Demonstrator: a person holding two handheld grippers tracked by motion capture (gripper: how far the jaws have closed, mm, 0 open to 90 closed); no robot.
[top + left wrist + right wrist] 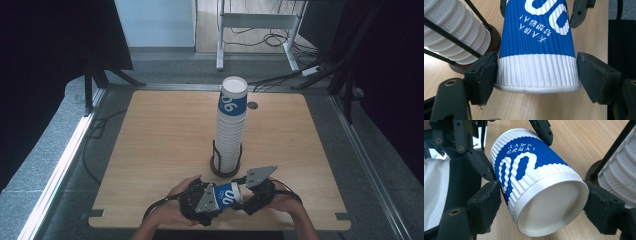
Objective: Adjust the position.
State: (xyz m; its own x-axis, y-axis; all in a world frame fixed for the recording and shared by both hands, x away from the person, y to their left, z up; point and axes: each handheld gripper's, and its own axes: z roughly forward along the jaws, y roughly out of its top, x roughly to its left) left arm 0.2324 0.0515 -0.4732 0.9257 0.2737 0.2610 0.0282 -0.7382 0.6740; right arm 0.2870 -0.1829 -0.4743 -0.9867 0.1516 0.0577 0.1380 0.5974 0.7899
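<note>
A blue-and-white ribbed paper cup (pixel 230 194) lies on its side just above the table's near edge, held between both grippers. My left gripper (pixel 218 197) is shut on its wide end; in the left gripper view both pads press the white band by the rim (pixel 536 75). My right gripper (pixel 243 192) comes from the right. In the right gripper view its pads (pixel 487 202) sit against the sides of the cup's closed white bottom (pixel 549 207). The left gripper's fingers (pixel 544 130) hold the cup's far end there.
A tall stack of the same cups (pixel 231 130) stands in a black wire holder with a round base (pixel 225 172) mid-table, just beyond the grippers. The wooden table (pixel 165 140) has a cable hole (pixel 252 105) at the back. Black curtains flank both sides.
</note>
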